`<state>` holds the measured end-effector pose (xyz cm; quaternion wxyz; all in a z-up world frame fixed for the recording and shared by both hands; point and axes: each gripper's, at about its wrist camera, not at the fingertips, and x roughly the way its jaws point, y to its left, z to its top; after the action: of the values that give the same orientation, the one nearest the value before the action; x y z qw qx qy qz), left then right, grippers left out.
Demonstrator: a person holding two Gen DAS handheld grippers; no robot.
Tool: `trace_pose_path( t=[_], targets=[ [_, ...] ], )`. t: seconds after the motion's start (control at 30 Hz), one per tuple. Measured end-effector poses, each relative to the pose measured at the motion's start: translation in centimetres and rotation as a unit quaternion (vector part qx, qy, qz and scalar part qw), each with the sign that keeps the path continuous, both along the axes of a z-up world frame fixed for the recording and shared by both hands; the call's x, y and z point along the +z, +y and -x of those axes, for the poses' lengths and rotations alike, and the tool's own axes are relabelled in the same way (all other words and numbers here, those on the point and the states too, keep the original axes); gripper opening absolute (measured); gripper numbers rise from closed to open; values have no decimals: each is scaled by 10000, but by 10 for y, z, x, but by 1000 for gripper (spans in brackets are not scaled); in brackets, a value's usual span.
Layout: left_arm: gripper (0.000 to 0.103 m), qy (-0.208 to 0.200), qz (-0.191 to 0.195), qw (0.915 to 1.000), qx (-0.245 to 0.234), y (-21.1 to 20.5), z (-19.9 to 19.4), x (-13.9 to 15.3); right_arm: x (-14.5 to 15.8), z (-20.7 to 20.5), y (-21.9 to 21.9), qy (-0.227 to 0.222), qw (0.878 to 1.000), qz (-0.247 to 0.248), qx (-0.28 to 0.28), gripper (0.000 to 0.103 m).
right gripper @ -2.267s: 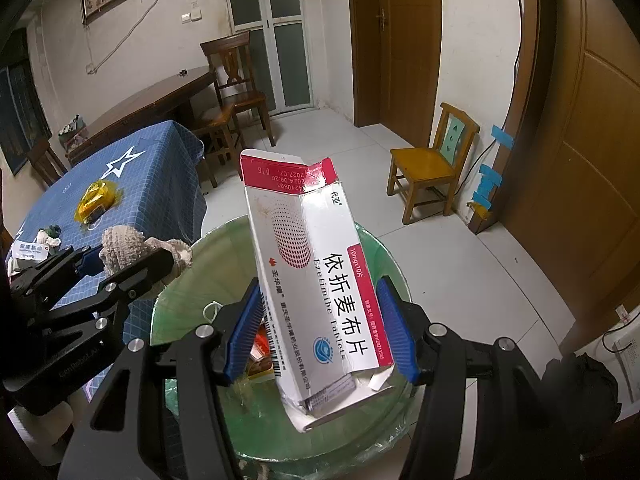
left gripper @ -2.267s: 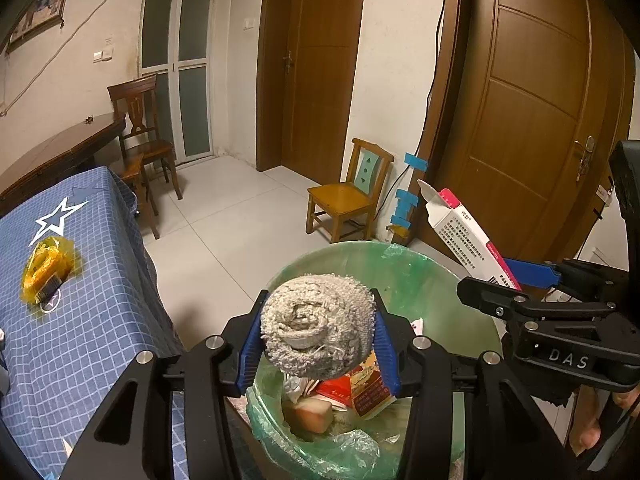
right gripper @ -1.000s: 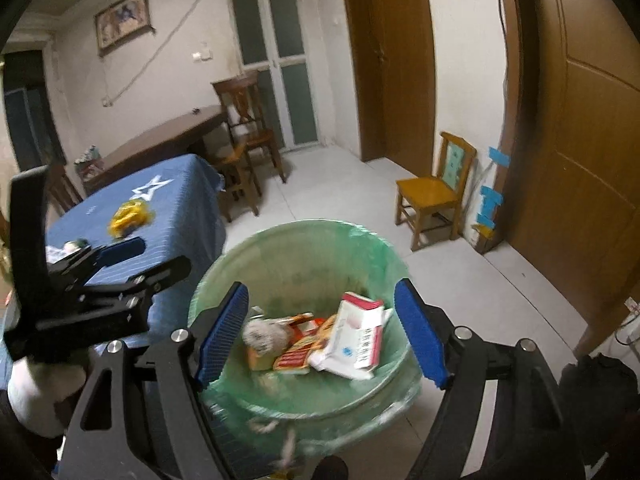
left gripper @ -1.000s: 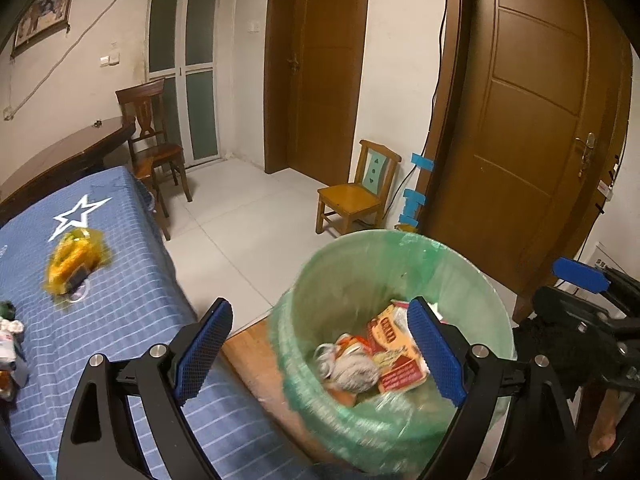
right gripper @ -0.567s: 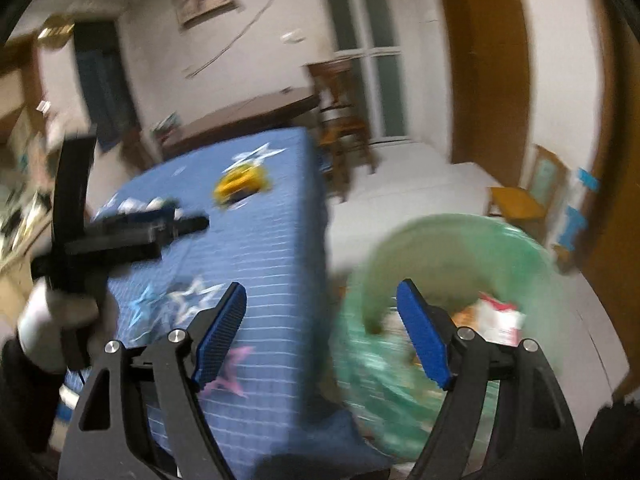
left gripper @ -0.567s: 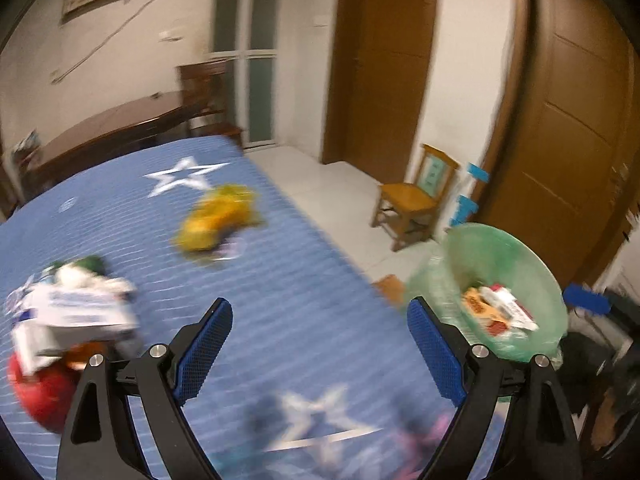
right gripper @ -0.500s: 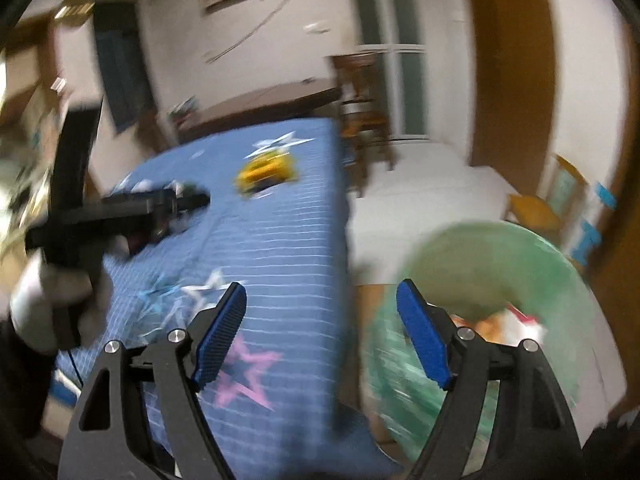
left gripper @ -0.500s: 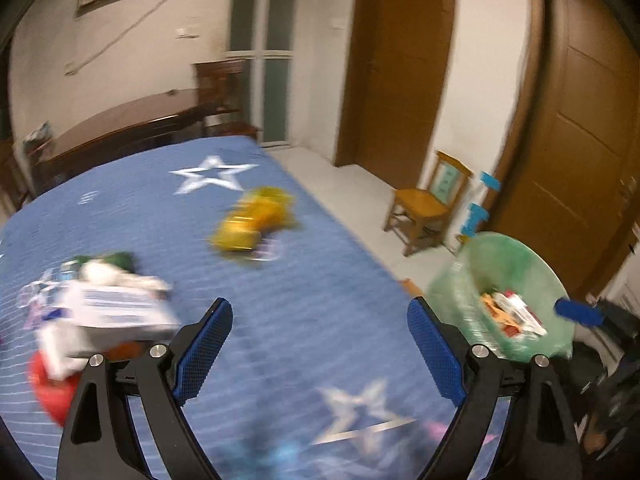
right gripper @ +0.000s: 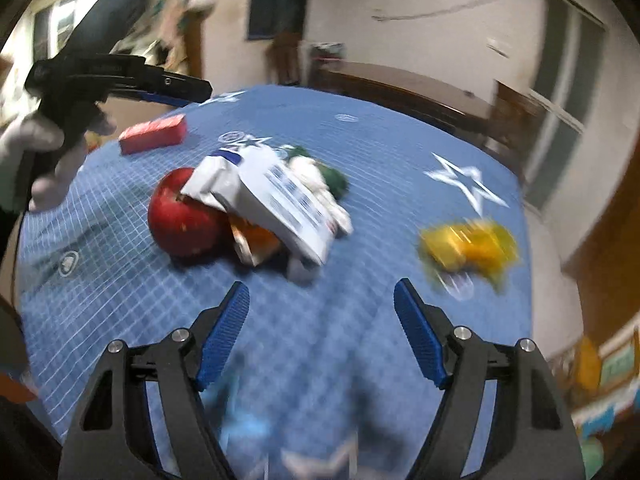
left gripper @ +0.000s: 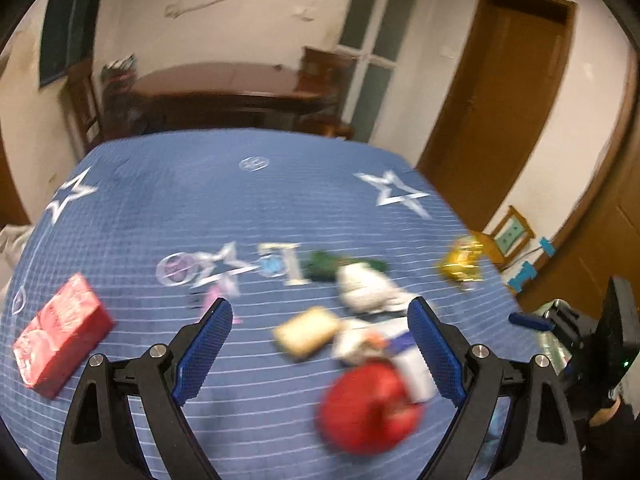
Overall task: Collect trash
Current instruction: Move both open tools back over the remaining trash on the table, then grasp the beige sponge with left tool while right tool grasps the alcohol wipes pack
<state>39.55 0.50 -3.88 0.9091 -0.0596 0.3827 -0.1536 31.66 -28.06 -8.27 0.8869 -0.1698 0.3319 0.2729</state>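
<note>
The left gripper (left gripper: pixel 320 344) sits at the bottom of its own view, blue pads spread wide, empty. The right gripper (right gripper: pixel 322 328) fills its frame's lower half, jaws closing on nothing. A gloved hand (right gripper: pixel 38 152) grips the left tool, upper left.

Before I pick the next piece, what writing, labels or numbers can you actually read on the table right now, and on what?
No text is readable; both views are motion-blurred.
White box: blue print on its face, blurred, unreadable.
Red box: pale pattern, no letters I can make out.
Yellow wrapper: smeared, nothing legible.
Blue tablecloth: white stars and round emblems, emblem lettering too small to read.
</note>
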Motion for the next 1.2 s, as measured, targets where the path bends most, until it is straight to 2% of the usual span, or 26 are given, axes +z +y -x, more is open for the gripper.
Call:
trace_pose_path(
  t=[0.23,0.43,0.5,0.6,0.73,0.8,0.9,1.07,1.2],
  targets=[
    [89,444,-36,9990,102,46,-30,-35,-10,-46,49,33,9967,414,691,68],
    [89,687,-142,9973,-234,36,-48,-56,-16,-67,65,175,9937,427,1026,55],
    [89,723,-210,9965,-359,26,-52,-60,-16,-69,66,259,9936,294,1058,43],
    [89,722,-294,9958,-476,17,-56,-65,-8,-72,56,395,9960,-72,803,36],
    [89,726,-310,9951,-597,17,-60,-70,5,-74,26,651,9956,-671,99,35],
    [89,737,-299,9949,-617,19,-61,-75,7,-72,14,845,9929,-816,-211,35],
    [89,772,-281,9934,-805,20,-60,-81,4,-69,3,1023,9909,-666,-564,35],
    [89,802,-346,9884,-1239,10,-54,-90,-7,-63,2,1121,9897,-530,-722,36],
    [89,661,-494,9901,-1134,13,-55,-87,-7,-62,2,1087,9897,-568,-737,37]
  ],
)
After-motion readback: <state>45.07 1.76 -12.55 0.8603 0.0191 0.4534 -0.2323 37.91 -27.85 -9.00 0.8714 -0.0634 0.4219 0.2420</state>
